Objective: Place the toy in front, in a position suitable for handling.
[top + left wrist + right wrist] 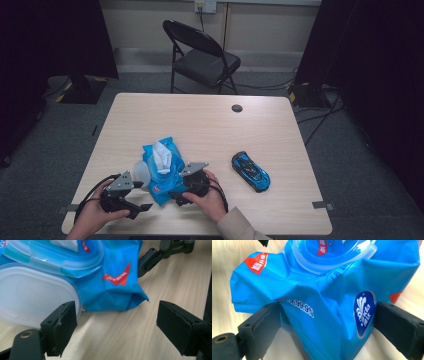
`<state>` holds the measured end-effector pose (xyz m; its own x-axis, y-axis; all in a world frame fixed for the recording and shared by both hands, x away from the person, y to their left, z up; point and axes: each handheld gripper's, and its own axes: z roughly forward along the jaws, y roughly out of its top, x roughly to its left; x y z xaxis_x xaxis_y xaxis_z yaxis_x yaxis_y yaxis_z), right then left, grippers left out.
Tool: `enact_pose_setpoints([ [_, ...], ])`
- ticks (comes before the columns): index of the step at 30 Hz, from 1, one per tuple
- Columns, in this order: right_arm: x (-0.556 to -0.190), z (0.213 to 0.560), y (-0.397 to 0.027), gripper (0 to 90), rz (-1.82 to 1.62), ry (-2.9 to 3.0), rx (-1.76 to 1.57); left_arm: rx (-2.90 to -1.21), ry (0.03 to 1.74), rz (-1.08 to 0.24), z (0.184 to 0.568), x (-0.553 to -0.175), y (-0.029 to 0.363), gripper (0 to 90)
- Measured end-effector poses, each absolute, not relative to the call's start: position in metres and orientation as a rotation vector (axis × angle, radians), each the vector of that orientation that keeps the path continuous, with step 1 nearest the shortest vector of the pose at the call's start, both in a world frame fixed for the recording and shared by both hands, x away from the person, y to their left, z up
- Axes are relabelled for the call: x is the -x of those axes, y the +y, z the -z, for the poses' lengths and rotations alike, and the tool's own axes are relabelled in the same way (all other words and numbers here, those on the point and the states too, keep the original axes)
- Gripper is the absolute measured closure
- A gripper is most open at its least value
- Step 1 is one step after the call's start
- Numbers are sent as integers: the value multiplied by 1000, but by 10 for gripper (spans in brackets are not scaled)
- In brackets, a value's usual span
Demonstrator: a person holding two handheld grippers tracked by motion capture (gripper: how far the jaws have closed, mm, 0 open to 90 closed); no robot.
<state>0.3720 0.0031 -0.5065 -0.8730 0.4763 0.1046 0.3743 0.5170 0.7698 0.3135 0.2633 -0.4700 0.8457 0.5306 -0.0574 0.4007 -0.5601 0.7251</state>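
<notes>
Currently: blue wet-wipe pack, flip lid open and a wipe standing out, pinched at its end between right gripper fingers to steady it on the desk; left gripper fingers open, empty, just beside the lid.

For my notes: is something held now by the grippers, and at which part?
The right gripper clamps the blue wipes pack at its near end. The left gripper is open, holding nothing.
</notes>
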Motion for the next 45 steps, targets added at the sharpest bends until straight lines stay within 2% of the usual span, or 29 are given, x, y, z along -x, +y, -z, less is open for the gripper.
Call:
enact_pose_setpoints([
  [5, -375, 503, 4, 80, -1302, 2652, -710, -2230, 693, -234, 469, -314, 263, 161],
  [6, -372, 500, -3, 139, -1323, 2651, -685, -2227, 691, -236, 469, -313, 262, 161],
  [7, -372, 500, -3, 139, -1323, 2651, -685, -2228, 682, -247, 468, -313, 261, 161],
  [10, -361, 492, -34, 142, -1329, 2649, -688, -2227, 665, -284, 463, -311, 255, 161],
  [12, -359, 492, -41, 142, -1326, 2654, -690, -2233, 658, -290, 461, -311, 253, 160],
  [21, -339, 503, -106, 139, -1206, 2644, -775, -2219, 646, -304, 462, -318, 229, 162],
  [28, -336, 506, -116, 139, -1188, 2620, -788, -2225, 671, -310, 470, -322, 222, 169],
  [31, -337, 507, -115, 139, -1180, 2615, -768, -2224, 691, -336, 472, -323, 222, 231],
  [33, -336, 507, -114, 139, -1156, 2610, -744, -2217, 713, -359, 473, -324, 223, 308],
  [37, -336, 507, -112, 133, -1144, 2606, -740, -2208, 751, -375, 473, -325, 224, 345],
  [45, -337, 508, -112, 132, -1145, 2607, -740, -2194, 774, -386, 474, -343, 232, 361],
])
